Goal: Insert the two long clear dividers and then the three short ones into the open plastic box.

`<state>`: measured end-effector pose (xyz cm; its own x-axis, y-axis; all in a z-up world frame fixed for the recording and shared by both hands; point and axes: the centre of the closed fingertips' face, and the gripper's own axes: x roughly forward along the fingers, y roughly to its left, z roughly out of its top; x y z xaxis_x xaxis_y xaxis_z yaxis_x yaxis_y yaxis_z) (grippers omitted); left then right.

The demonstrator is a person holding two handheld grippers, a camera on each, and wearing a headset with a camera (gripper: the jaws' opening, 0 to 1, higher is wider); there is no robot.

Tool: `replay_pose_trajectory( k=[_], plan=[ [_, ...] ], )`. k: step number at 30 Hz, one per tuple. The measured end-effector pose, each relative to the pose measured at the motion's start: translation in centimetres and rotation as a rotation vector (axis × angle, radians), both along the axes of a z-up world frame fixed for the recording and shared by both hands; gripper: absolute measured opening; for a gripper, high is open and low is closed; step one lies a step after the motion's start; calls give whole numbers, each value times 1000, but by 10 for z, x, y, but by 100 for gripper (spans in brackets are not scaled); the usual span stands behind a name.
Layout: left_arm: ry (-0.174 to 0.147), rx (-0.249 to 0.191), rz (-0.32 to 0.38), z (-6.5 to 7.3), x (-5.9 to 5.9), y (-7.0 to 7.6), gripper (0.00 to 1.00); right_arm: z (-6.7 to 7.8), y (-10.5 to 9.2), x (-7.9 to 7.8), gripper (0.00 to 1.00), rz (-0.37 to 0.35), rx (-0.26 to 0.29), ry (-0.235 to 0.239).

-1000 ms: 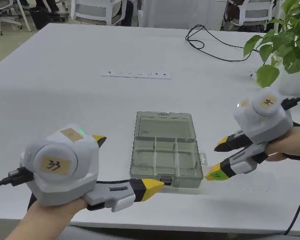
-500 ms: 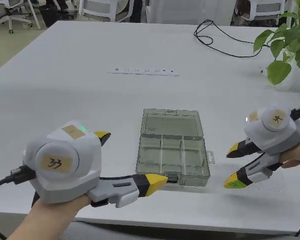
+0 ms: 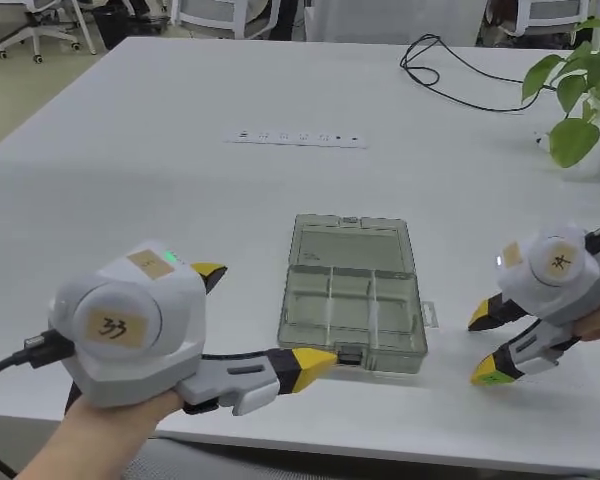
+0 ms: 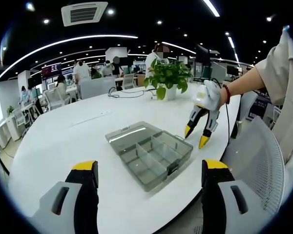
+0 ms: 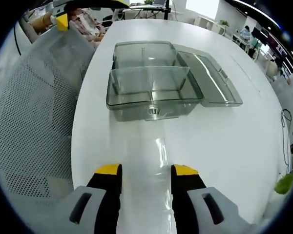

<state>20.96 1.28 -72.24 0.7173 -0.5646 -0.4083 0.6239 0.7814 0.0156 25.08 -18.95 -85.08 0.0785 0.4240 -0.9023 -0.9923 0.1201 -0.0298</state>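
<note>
Retreat: the right tool (image 3: 483, 348) has drawn away from the box (image 3: 390, 357) near the tabletop's (image 3: 180, 180) front edge, jaws apart and empty; the left tool (image 3: 262, 316) hovers with its jaws apart too. Dividers (image 3: 373, 305) stand inside, so insertion looks nearly finished.

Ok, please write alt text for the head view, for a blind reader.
An open clear plastic box with dividers inside lies on a white table, lid flat behind it. The left gripper hangs at its front left, the right gripper to its right, both open.
</note>
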Motion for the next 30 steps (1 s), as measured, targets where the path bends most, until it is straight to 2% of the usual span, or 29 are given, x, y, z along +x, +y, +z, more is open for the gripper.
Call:
replay_pose_trajectory(
  k=[3, 8, 16, 22, 26, 30],
  plan=[
    [-1, 4, 1, 1, 0, 1, 88, 0, 2, -4, 38, 6, 0, 15],
    [-3, 5, -2, 1, -1, 1, 88, 2, 3, -4, 34, 0, 3, 9],
    [-5, 2, -7, 2, -3, -1, 87, 2, 2, -3, 33, -14, 12, 0],
    [0, -5, -12, 3, -5, -2, 84, 6, 3, -5, 32, -50, 34, -46],
    [4, -12, -10, 3, -6, -2, 81, 12, 2, 4, 32, -92, 74, -100],
    [20, -35, 5, 2, -5, -1, 80, 21, 0, 11, 32, -131, 88, -144]
  ],
)
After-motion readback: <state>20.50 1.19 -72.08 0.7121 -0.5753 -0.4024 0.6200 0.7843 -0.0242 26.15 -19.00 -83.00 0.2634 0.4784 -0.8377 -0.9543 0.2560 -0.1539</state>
